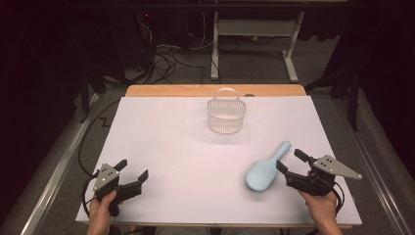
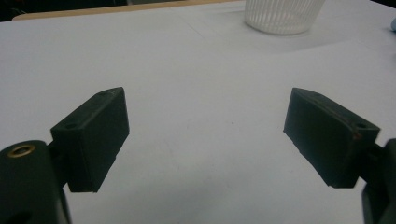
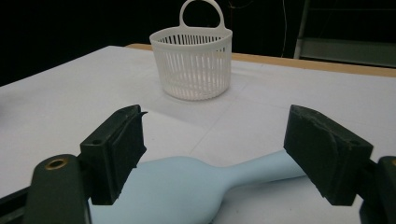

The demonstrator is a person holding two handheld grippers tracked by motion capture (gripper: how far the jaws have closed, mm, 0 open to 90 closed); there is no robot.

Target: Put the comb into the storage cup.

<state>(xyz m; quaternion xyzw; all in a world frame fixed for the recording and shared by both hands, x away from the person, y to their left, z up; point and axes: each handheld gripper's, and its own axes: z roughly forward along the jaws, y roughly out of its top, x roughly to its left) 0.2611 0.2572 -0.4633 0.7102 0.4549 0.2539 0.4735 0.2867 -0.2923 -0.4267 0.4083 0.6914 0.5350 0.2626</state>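
Observation:
A light blue hairbrush [image 1: 266, 169] lies bristles down on the white table cover [image 1: 195, 161], its handle pointing toward the far right. My right gripper [image 1: 292, 161] is open just right of the brush; in the right gripper view the brush [image 3: 196, 191] lies between and below the jaws, and whether they touch it is unclear. A white slatted basket [image 1: 225, 114] with a loop handle stands upright at the far middle, also seen as the basket [image 3: 194, 65] ahead of the right gripper [image 3: 212, 154]. My left gripper [image 1: 131, 171] rests open at the near left over bare cover; its fingertips [image 2: 100, 130] hold nothing.
The wooden table edge [image 1: 215, 90] shows beyond the cover. Cables and a white desk frame [image 1: 254, 34] lie on the floor behind. The basket [image 2: 282, 16] sits far ahead and right in the left gripper view.

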